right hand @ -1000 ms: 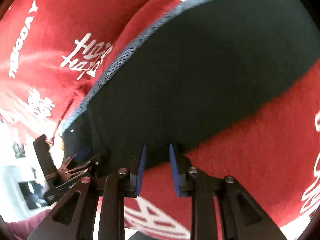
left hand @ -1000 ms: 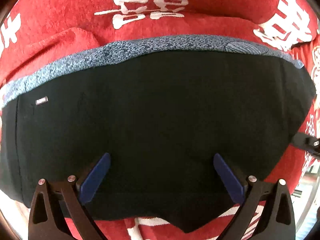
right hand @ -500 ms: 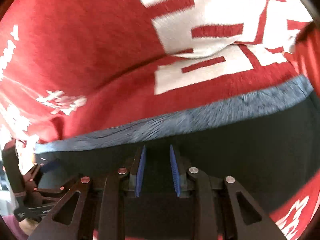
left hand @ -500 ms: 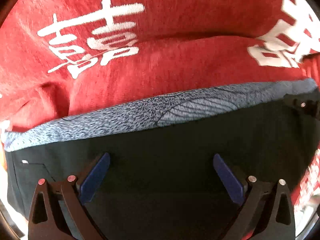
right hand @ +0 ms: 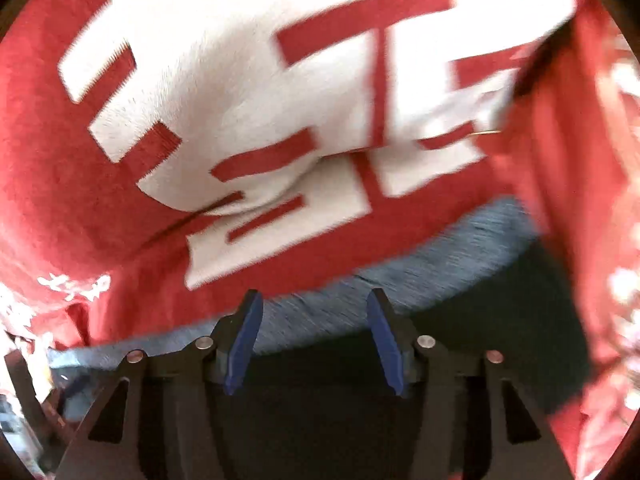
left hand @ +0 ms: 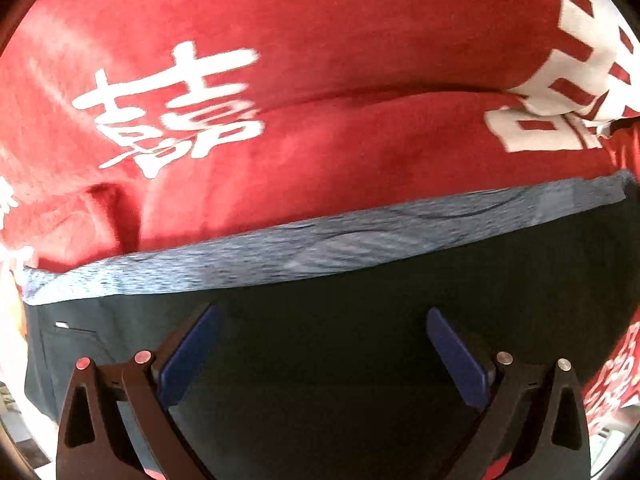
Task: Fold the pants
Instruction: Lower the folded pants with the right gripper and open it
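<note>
Gripping the limp, light pants [left hand: 360, 360] at the grey waistband [left hand: 320, 248] seems best; left gripper [left hand: 322, 354] and right gripper [right hand: 314, 340] both spread, empty.

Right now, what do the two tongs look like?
Both match. The left tongs have two black frame arms with triangular cut-outs, shiny round silver rivets, and flat dark-blue pads on their inner faces. The right tongs have the same build: black arms, silver rivets, blue pads. No cables or sleeves show.
</note>
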### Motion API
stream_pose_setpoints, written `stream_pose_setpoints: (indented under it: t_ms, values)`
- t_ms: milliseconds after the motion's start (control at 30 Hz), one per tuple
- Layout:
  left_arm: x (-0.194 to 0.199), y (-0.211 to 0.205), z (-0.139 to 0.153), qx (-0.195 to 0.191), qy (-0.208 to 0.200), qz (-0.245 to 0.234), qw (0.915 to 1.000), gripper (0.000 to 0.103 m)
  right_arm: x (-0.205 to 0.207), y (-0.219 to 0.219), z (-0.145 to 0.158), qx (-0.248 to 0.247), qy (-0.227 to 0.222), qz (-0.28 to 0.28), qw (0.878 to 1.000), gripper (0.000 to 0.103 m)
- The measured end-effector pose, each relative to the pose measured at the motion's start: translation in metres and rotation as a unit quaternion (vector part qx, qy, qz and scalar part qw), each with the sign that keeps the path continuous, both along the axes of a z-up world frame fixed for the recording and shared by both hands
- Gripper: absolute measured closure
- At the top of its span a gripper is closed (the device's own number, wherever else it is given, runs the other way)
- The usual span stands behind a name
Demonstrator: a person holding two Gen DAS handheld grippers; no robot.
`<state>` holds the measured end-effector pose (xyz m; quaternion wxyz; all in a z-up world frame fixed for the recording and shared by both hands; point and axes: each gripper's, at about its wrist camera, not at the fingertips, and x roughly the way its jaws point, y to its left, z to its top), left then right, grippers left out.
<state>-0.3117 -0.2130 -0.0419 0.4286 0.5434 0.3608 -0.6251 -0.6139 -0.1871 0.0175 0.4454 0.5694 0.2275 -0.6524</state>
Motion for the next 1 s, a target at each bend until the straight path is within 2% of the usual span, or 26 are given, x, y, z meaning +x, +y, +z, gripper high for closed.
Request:
stream_pose_setpoints:
  t_ms: [67, 133, 233, 367, 400, 467, 567, 633, 767, 867, 967, 1000]
  values:
    - [-0.016, 0.004, 0.001, 0.001, 0.009, -0.006, 0.9999, 0.0, -0.013, 0.029, 0.013, 0.004, 0.026, -0.031, 0.999, 0.045]
    - [-0.034, 0.009, -0.003, -0.002, 0.005, -0.021, 0.9998, 0.0, -0.033, 0.066, 0.019, 0.008, 0.012, -0.099, 0.995, 0.045]
    - [-0.051, 0.016, -0.011, -0.004, -0.003, -0.032, 0.9995, 0.0, -0.057, 0.117, 0.016, 0.016, -0.017, -0.19, 0.982, 0.045]
    - [-0.054, 0.015, -0.011, -0.012, 0.001, -0.035, 0.9993, 0.0, -0.081, 0.143, 0.002, 0.028, -0.051, -0.226, 0.972, 0.045]
    - [-0.055, 0.016, -0.012, -0.01, -0.001, -0.035, 0.9993, 0.0, -0.085, 0.142, -0.002, 0.023, -0.062, -0.223, 0.973, 0.058]
    - [-0.052, 0.016, -0.006, -0.019, -0.006, -0.033, 0.9993, 0.0, -0.084, 0.135, -0.002, 0.013, -0.071, -0.203, 0.977, 0.089]
    - [-0.053, 0.019, -0.002, -0.043, -0.013, -0.041, 0.9981, 0.0, -0.079, 0.127, 0.018, -0.021, -0.052, -0.163, 0.985, 0.089]
    - [-0.053, 0.02, -0.012, -0.026, -0.018, -0.041, 0.9987, 0.0, -0.077, 0.123, 0.021, -0.018, -0.034, -0.144, 0.989, 0.089]
    - [-0.044, 0.023, -0.012, -0.019, 0.0, -0.025, 0.9995, 0.0, -0.082, 0.126, -0.012, 0.03, -0.045, -0.147, 0.988, 0.084]
    - [-0.039, 0.025, -0.01, -0.02, -0.001, -0.027, 0.9994, 0.0, -0.079, 0.14, -0.005, 0.034, -0.034, -0.173, 0.984, 0.057]
    - [-0.04, 0.026, -0.01, -0.019, -0.003, -0.024, 0.9995, 0.0, -0.074, 0.153, 0.006, 0.034, -0.055, -0.204, 0.977, 0.056]
    - [-0.041, 0.027, -0.011, -0.019, -0.004, -0.023, 0.9995, 0.0, -0.069, 0.154, 0.014, 0.025, -0.053, -0.196, 0.979, 0.056]
